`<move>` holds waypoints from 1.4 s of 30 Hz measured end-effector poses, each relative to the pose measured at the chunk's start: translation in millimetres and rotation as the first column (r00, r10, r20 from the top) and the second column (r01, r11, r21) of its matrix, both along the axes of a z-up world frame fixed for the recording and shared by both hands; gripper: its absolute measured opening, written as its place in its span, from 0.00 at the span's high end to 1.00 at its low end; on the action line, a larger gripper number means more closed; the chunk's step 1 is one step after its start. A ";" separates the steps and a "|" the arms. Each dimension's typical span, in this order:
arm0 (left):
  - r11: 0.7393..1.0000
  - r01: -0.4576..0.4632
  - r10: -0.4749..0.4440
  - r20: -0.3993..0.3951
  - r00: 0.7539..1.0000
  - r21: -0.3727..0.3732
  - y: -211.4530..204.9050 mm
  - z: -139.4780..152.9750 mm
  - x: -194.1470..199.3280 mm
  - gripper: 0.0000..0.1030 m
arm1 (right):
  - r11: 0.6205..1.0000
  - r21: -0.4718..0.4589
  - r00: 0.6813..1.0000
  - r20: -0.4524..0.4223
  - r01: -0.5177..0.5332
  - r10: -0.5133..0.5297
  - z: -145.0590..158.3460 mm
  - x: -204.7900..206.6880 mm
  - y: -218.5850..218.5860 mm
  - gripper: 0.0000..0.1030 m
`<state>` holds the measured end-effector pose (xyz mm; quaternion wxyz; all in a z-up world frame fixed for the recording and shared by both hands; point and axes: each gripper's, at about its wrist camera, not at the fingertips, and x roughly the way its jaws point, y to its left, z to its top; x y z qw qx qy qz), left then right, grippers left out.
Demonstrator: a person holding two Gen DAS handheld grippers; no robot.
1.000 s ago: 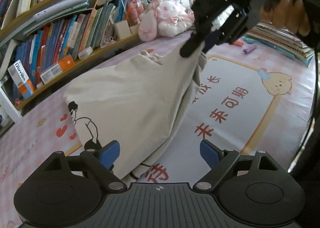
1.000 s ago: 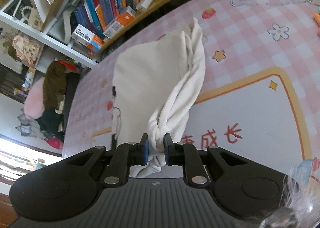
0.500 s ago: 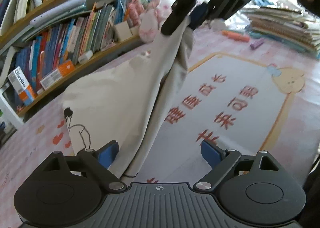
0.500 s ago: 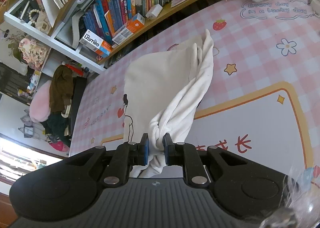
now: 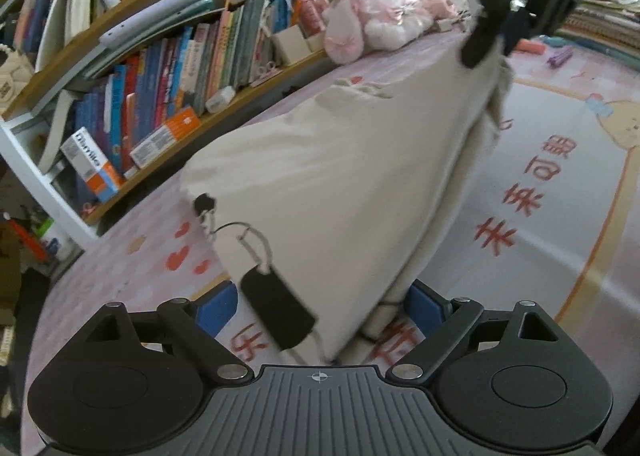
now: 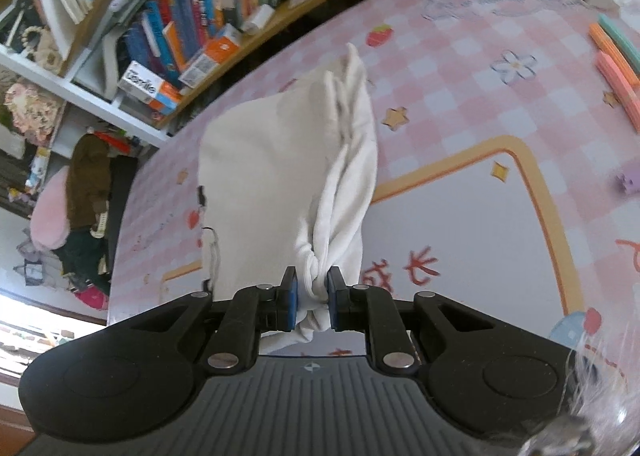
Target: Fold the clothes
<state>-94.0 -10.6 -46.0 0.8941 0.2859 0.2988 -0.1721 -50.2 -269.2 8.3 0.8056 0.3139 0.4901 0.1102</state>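
Cream cotton garment with a black cartoon print [image 5: 344, 176] runs as one long slope from my right gripper [image 6: 312, 298], which pinches its bunched end aloft, down to the pink checked desk [image 6: 460, 68]. Its low corner lies between my left gripper's [image 5: 320, 306] wide-open jaws, untouched, so that hand is nearer.

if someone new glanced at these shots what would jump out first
The cream cotton garment with a black cartoon print dominates, stretched up off the pink checked play mat. The right hand-held gripper is shut on a bunched fold of it, while the left hand-held gripper stands open around its lower corner. Behind, a crowded wooden bookshelf and a pink-and-white plush toy fill the background.
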 end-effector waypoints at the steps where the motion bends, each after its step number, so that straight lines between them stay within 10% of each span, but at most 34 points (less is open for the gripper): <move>1: 1.000 -0.001 0.001 0.000 1.000 0.007 2.5 0.4 0.6 0.11 | 1.000 -0.004 1.000 -0.006 0.001 -0.001 -3.0 -0.7 -0.8 0.87; 11: 0.993 0.072 -0.074 0.017 0.997 0.089 3.8 2.3 -3.3 0.11 | 0.997 -0.075 0.999 -0.048 -0.027 0.024 -23.2 -3.3 -0.2 0.85; 21: 0.991 0.098 -0.098 -0.001 0.995 0.092 3.8 4.1 -1.8 0.12 | 0.920 -0.342 0.977 0.030 -0.189 0.211 -10.9 -11.9 16.5 0.52; 24: 0.992 0.099 -0.098 -0.016 0.995 0.080 4.1 5.4 0.4 0.12 | 0.815 -0.475 0.908 0.075 -0.331 0.412 0.5 -18.5 32.3 0.43; 29: 0.997 0.070 -0.069 -0.040 0.997 0.031 8.0 12.6 7.3 0.12 | 0.524 -0.662 0.666 0.048 -0.537 0.744 6.7 -35.8 71.2 0.33; 32: 0.999 0.028 -0.029 -0.043 0.999 -0.023 12.2 20.6 11.6 0.12 | 0.415 -0.704 0.567 0.021 -0.576 0.823 -4.4 -40.6 95.3 0.31; 37: 0.994 -0.031 0.025 -0.059 0.998 -0.102 17.3 30.6 19.2 0.12 | 0.327 -0.737 0.482 0.002 -0.591 0.876 -26.5 -45.8 130.8 0.31; 42: 0.992 -0.043 0.036 -0.060 0.998 -0.120 18.9 33.9 20.1 0.12 | 0.283 -0.784 0.461 -0.004 -0.552 0.887 -36.5 -50.4 148.0 0.34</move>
